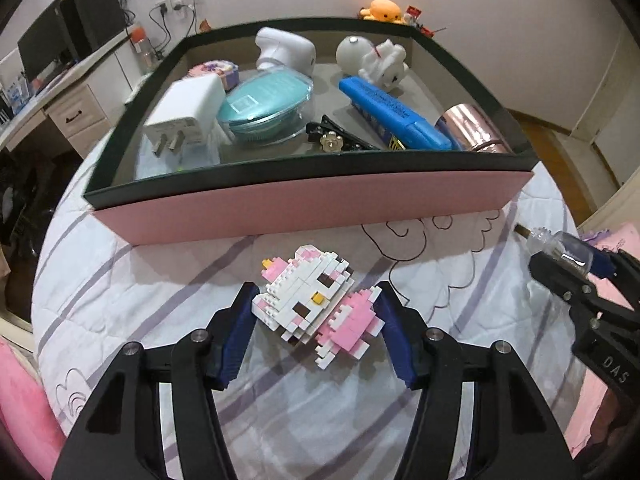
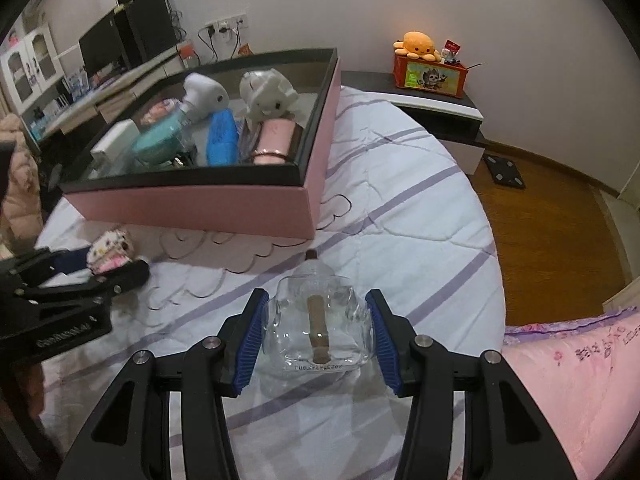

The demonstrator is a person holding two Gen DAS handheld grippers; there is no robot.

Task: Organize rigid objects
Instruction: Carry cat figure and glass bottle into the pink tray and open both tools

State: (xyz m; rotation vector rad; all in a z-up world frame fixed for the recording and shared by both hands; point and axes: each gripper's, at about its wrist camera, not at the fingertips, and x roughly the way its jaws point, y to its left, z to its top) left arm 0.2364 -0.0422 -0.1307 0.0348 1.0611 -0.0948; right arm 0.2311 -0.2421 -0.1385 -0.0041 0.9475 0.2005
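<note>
Pink-and-white brick figure (image 1: 316, 300), pink box (image 1: 312, 208) black-rimmed, lilac-striped white quilt (image 1: 140, 280)

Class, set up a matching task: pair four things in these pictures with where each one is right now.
Things:
1. brick cat figure
2. clear glass bottle
3. blue case
4. orange plush octopus

Places:
A. on the red container on the bedside cabinet
B. between the left tool's pads
C. inside the pink box
D. between the right tool's pads

Pairs: 1-B, 2-D, 3-C, 4-A
</note>
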